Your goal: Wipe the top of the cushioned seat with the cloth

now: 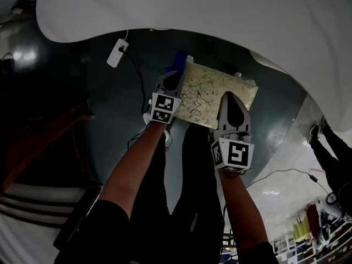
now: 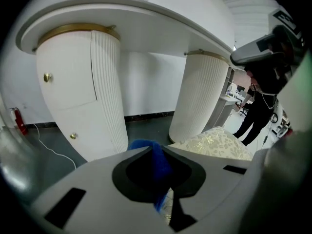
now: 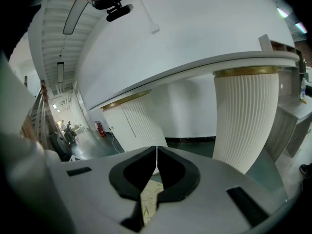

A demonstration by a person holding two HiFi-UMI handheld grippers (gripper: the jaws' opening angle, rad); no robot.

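Note:
The cushioned seat point(image 1: 215, 91) is a rectangular stool with a cream and gold patterned top, just ahead of the person's knees. My left gripper point(image 1: 176, 75) is at the seat's left edge, shut on a blue cloth point(image 1: 179, 59) that sticks out past its tips. In the left gripper view the cloth point(image 2: 155, 162) is pinched between the jaws, with the seat point(image 2: 222, 143) just to the right. My right gripper point(image 1: 231, 98) hovers over the right part of the seat top. Its jaws meet at the tips point(image 3: 156, 151) with nothing held; a strip of seat point(image 3: 149, 199) shows below.
A large white table top point(image 1: 192, 10) overhangs the seat, carried on ribbed white pedestals point(image 2: 202, 96). A white power strip point(image 1: 117, 53) and cable lie on the dark floor to the left. A person in dark clothes point(image 2: 261, 108) stands to the right.

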